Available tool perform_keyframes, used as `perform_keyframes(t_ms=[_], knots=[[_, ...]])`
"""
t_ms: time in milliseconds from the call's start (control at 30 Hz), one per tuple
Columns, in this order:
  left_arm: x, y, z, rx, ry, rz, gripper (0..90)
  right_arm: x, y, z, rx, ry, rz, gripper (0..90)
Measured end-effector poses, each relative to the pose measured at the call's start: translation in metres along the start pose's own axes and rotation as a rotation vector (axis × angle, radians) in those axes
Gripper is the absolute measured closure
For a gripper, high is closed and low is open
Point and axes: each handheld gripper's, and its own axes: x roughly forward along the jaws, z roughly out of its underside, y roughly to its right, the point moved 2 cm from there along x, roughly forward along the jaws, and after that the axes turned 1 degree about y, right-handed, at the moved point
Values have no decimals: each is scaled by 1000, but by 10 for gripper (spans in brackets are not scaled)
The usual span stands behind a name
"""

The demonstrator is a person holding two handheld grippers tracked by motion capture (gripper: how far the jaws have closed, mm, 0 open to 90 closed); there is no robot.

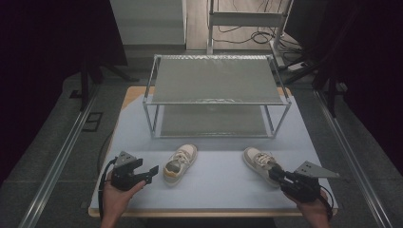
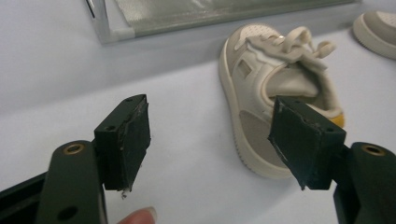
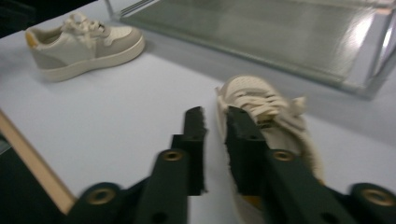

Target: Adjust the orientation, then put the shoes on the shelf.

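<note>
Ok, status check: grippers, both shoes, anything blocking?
Left gripper open, short of left shoe. Right gripper slightly open at right shoe, no grip. Rack behind, nothing blocking.

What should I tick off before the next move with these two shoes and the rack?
1. Left claw ready: jaws wide apart, nothing between them. Ok.
2. Left shoe graspable: upright on its sole, just ahead of the left claw. Ok.
3. Right claw ready: jaws only narrowly apart at the heel end of the right shoe, too narrow to take it. Not ok.
4. Right shoe between the jaws: it lies mostly behind one jaw. Cannot tell.
5. Rack free: both shelves bare. Ok.
6. Shoes apart from each other on the table. Ok.
</note>
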Motion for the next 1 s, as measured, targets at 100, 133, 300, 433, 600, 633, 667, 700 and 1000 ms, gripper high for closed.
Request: perform_keyframes(t_ms=[100, 133, 300, 433, 600, 633, 667, 700, 1000], knots=[[-5, 1, -2, -1, 13, 4, 286, -5, 5, 0, 16, 17, 27, 560], [-6, 2, -3, -1, 19, 8, 286, -6, 7, 0, 23, 23, 36, 520], [-10, 6, -6, 5, 29, 26, 283, -11, 15, 3, 57, 27, 64, 396], [-12, 12, -8, 15, 33, 44, 277, -14, 22, 8, 89, 25, 73, 334], [-14, 19, -9, 27, 28, 63, 249, -15, 28, 13, 120, 5, 97, 259], [-13, 20, -9, 30, 24, 65, 242, -14, 29, 14, 126, 2, 99, 250], [-12, 21, -9, 31, 19, 66, 234, -14, 29, 15, 132, -6, 95, 241], [-11, 22, -9, 34, 14, 67, 223, -12, 30, 16, 134, -13, 95, 230], [6, 29, -4, 51, -37, 70, 153, 4, 30, 23, 143, -57, 100, 172]])
